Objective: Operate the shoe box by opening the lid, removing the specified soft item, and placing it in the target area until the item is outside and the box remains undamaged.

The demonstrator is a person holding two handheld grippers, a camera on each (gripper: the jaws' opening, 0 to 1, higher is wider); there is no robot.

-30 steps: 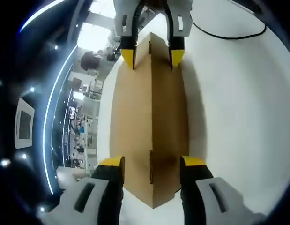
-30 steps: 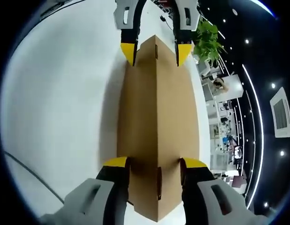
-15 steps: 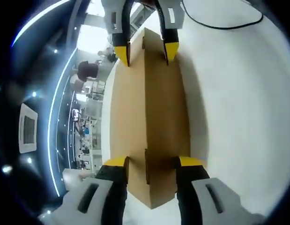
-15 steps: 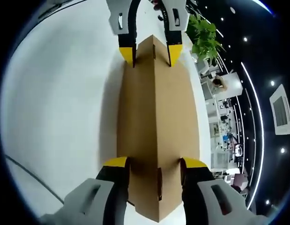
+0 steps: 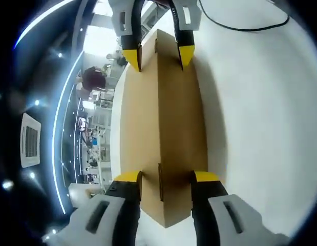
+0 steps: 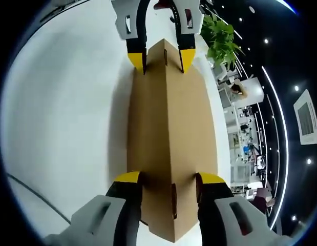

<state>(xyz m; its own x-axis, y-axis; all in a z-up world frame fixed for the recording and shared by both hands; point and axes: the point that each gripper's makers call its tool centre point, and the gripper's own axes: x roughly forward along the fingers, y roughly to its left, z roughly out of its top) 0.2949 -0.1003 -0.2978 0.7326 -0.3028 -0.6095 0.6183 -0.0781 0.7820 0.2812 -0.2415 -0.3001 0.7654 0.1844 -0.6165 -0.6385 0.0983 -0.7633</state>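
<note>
A brown cardboard shoe box (image 5: 163, 102) lies lengthwise on the white table (image 5: 250, 102), lid closed, one long edge facing up. My left gripper (image 5: 167, 177) clamps its near end, yellow-tipped jaws pressed to both faces. At the far end of that view the right gripper (image 5: 159, 55) holds the box's other end. In the right gripper view the same box (image 6: 171, 113) runs away from my right gripper (image 6: 168, 178), which is shut across its near end, and the left gripper (image 6: 161, 56) grips the far end. The box's contents are hidden.
A black cable (image 5: 240, 28) curls on the table beyond the box and shows again as a cable (image 6: 30, 189) near the right gripper. A green plant (image 6: 222, 38) and desks stand past the table edge. A person (image 5: 91, 77) stands far off.
In both views the far gripper's jaws have drawn closer together onto the box's end. My left jaws have also narrowed slightly. Both cameras shifted a little.
</note>
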